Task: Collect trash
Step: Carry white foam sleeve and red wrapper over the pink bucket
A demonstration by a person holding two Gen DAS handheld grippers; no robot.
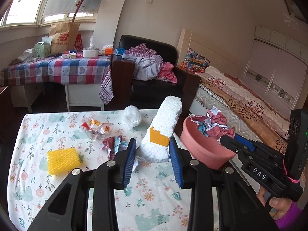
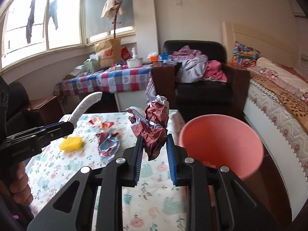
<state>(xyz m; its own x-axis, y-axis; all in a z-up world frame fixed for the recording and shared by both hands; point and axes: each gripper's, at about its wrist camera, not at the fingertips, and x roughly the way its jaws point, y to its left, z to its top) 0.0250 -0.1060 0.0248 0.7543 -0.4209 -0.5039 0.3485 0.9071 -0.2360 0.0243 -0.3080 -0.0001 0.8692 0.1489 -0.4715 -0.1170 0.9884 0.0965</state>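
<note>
My left gripper [image 1: 152, 144] is shut on a long white foam piece [image 1: 167, 119] with an orange patch, lifted above the floral table [image 1: 154, 202]. In the right wrist view the same left gripper [image 2: 67, 126] shows at the left with the foam piece [image 2: 84, 105] sticking up. My right gripper [image 2: 154, 136] is shut on a crumpled dark red and white paper [image 2: 156, 119], held in the air just left of a pink bin [image 2: 221, 140]. From the left wrist view the right gripper [image 1: 225, 139] and its paper [image 1: 213, 123] sit over the pink bin [image 1: 202, 148] at its rim.
On the table lie a yellow mesh pad [image 1: 63, 159], another crumpled paper [image 1: 113, 144], a clear snack wrapper [image 1: 98, 129] and a white plastic ball [image 1: 132, 116]. A bed [image 1: 240, 100] runs along the right, a black armchair [image 1: 154, 88] stands behind.
</note>
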